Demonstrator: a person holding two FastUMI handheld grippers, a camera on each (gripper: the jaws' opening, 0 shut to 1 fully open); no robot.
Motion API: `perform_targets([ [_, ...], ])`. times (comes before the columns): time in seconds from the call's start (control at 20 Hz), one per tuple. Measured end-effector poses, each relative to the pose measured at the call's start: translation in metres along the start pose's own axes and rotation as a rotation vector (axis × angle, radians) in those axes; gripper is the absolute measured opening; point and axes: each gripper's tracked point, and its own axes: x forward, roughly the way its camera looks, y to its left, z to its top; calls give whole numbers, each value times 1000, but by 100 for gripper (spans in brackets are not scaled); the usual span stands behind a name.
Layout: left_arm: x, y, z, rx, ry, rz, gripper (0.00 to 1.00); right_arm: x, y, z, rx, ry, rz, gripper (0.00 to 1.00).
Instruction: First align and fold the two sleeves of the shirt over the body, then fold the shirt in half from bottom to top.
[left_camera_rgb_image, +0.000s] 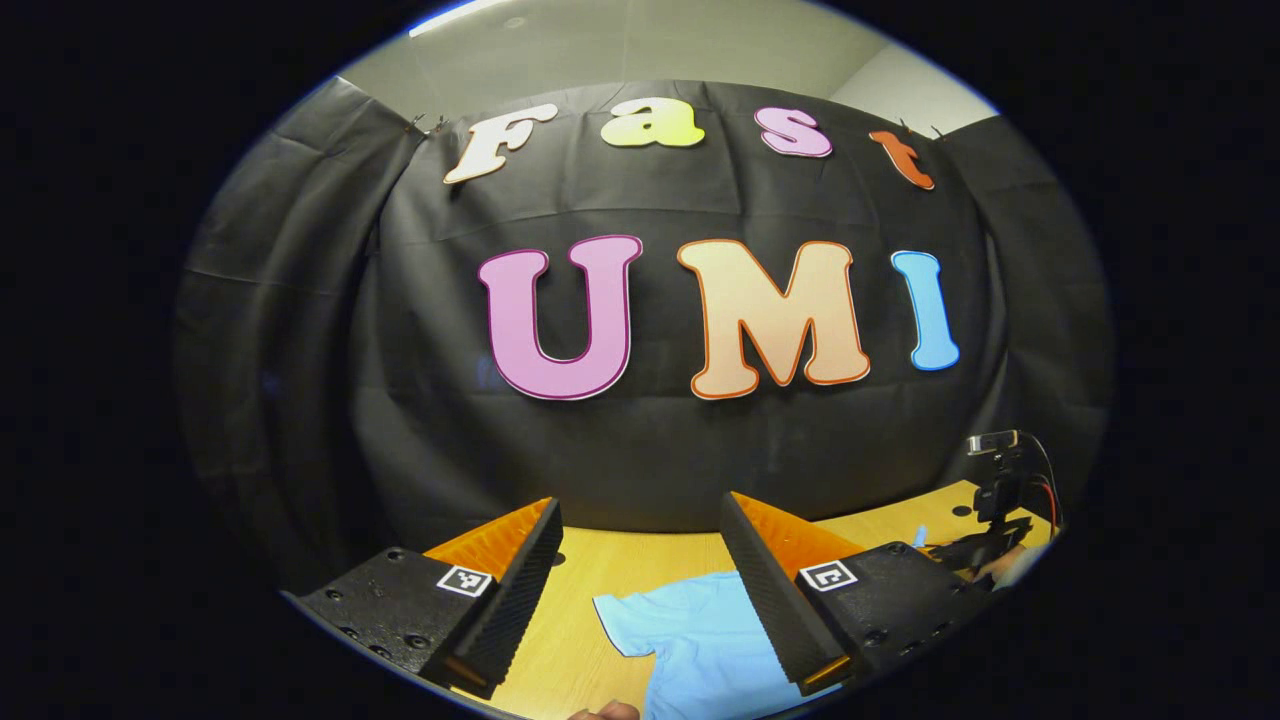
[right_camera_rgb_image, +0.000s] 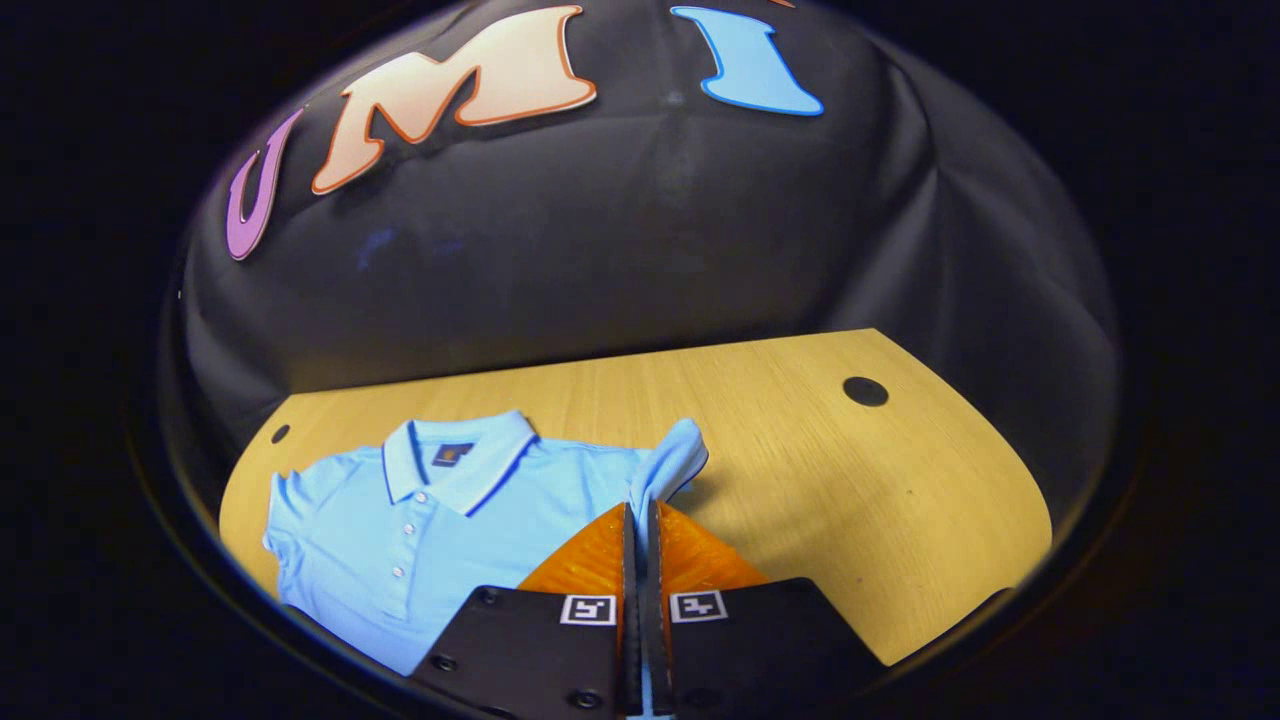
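On the wooden desk (right_camera_rgb_image: 800, 450) the light blue polo shirt (right_camera_rgb_image: 400, 530) lies face up with its collar toward the wall, my right gripper (right_camera_rgb_image: 640, 520) pinching one sleeve (right_camera_rgb_image: 672, 462) between clenched fingers and lifting it, while my left gripper (left_camera_rgb_image: 640, 530) hangs released above the other sleeve.

A: How's the light?
B: Even and soft from above; a bright strip glows on the ceiling (left_camera_rgb_image: 470, 12), over the cloth wall (left_camera_rgb_image: 640, 450) in the left gripper view.
A: Shadows?
B: Faint ones. The lifted sleeve (right_camera_rgb_image: 672, 462) casts a soft dark patch on the table (right_camera_rgb_image: 900, 500) just beside it in the right gripper view.
A: Glare, blur?
B: A mild sheen on the table. Sharp in the middle; near the rim the table edge bows hard, and the shirt (right_camera_rgb_image: 400, 530) dims and softens.
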Motion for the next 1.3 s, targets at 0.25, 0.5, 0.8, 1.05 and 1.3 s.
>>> perform_targets([
  [0.25,-2,7,-5,-14,16,11,95,0,63,-10,2,4,112,5],
  [0.5,5,9,-24,-42,66,3,96,9,99,-36,-20,42,160,5],
  [0.8,32,15,-65,-90,133,8,95,-24,105,-18,-100,-24,191,82],
  [1.05,70,17,-115,-110,207,-3,94,-70,86,20,-106,-109,185,98],
  [1.3,105,22,-186,-121,336,7,94,-109,50,43,-126,-153,145,98],
])
